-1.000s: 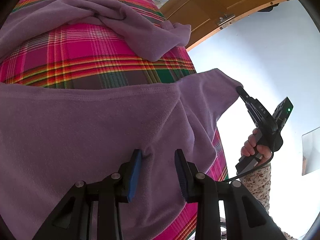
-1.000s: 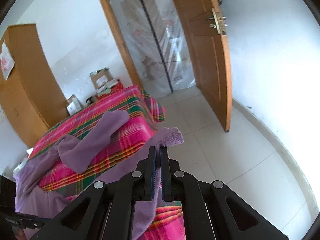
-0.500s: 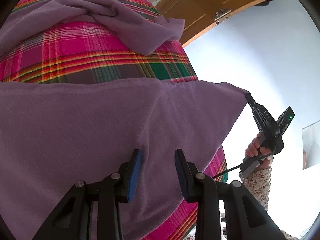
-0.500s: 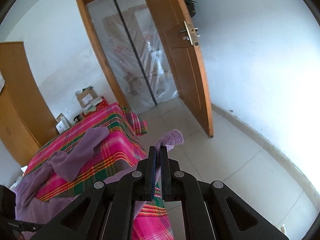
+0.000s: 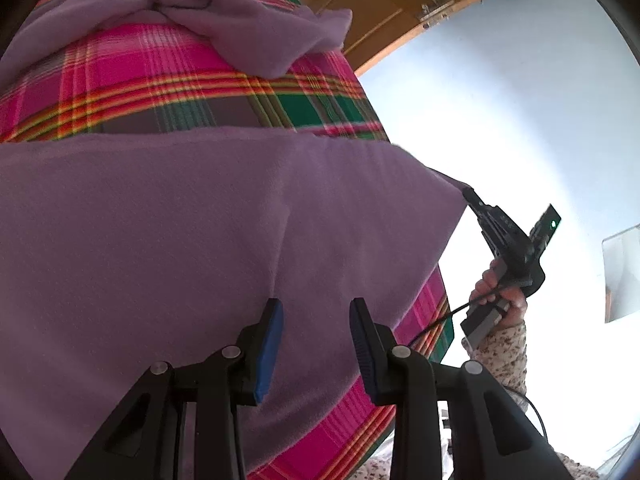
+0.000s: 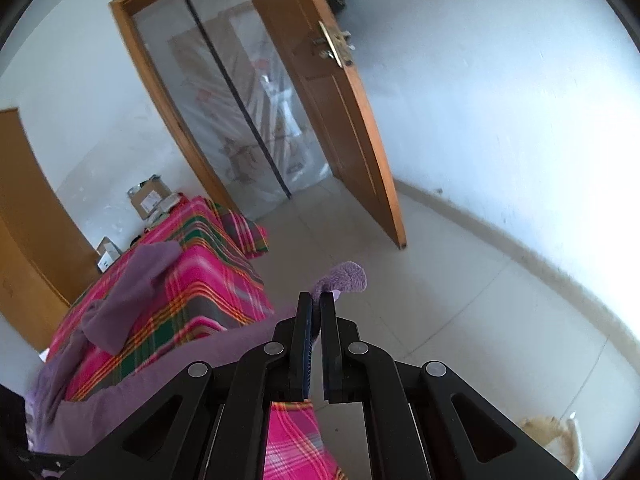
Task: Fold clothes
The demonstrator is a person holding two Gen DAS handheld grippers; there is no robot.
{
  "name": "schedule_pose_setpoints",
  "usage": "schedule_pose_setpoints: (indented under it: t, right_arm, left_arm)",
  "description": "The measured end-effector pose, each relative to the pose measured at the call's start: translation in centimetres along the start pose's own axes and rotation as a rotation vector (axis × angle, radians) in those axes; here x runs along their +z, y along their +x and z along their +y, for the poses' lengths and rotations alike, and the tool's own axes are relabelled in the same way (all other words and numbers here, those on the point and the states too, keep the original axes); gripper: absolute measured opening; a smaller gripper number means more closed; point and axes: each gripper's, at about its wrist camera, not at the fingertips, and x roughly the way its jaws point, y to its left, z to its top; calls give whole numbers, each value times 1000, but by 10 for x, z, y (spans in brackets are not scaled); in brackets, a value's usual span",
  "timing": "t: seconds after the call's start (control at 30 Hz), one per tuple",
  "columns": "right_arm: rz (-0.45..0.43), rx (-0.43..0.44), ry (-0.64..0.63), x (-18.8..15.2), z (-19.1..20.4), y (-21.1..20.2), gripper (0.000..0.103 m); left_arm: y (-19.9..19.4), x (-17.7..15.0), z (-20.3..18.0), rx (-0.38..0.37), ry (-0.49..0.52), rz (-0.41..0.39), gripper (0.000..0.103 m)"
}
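Purple fleece garment [image 5: 168, 240] spread across the plaid bedspread [image 5: 168, 92], stretched long toward the right; right gripper [image 6: 316, 312] clamped on its far-right corner off the bed edge, left gripper [image 5: 314, 320] jaws apart, hovering over the near hem, gripping nothing

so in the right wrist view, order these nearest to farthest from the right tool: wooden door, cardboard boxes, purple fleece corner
1. Purple fleece corner, pinched between the right tool's fingers.
2. Cardboard boxes, at the far end of the plaid bed, to the left.
3. Wooden door, standing open on the right; close to the boxes in depth, so this order is uncertain.
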Motion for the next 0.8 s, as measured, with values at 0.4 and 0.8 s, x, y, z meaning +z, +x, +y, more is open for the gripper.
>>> schedule_pose_setpoints:
  t: [0.4,0.8]
  right_arm:
    - [106,1,101,-16,-25,20,4]
    - [167,-41,138,-23,-27,23,9]
  left_arm:
    - [-2,-14,-4,0,13,6,35]
    - [-31,-32,3,-4,1,-53,35]
